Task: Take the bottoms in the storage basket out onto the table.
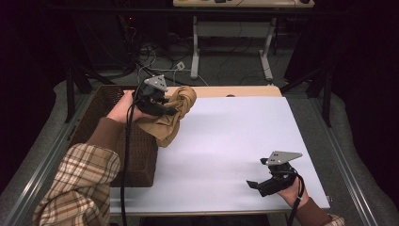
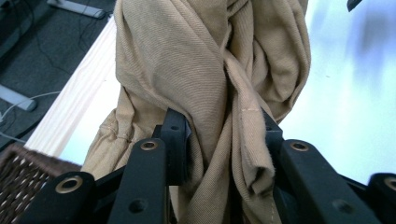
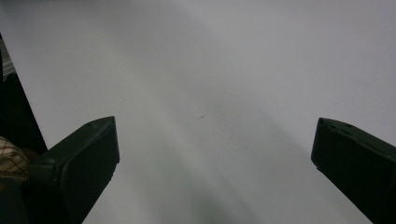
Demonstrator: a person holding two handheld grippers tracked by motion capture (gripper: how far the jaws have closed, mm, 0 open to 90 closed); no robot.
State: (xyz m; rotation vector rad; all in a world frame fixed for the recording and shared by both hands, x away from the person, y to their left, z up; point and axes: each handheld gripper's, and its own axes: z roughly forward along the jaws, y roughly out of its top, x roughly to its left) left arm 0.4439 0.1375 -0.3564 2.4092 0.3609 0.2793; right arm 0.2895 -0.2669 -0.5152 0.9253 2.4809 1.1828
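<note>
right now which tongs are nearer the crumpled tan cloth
Left. The left tongs are clamped on the crumpled tan cloth at the table's far left edge; the right tongs sit open at the near right, well apart from it.

Lab recording bay, dark walls.
A white table (image 1: 235,141) stood amid black frames (image 1: 324,89), floor cables (image 1: 155,59) and a desk (image 1: 235,4) behind.

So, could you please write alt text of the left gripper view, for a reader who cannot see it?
The left gripper has its two black jaws closed on a bunched tan cloth, which hangs in twisted folds. Behind it lie the white table top and its wooden edge; a dark wicker basket shows at lower left.
</note>
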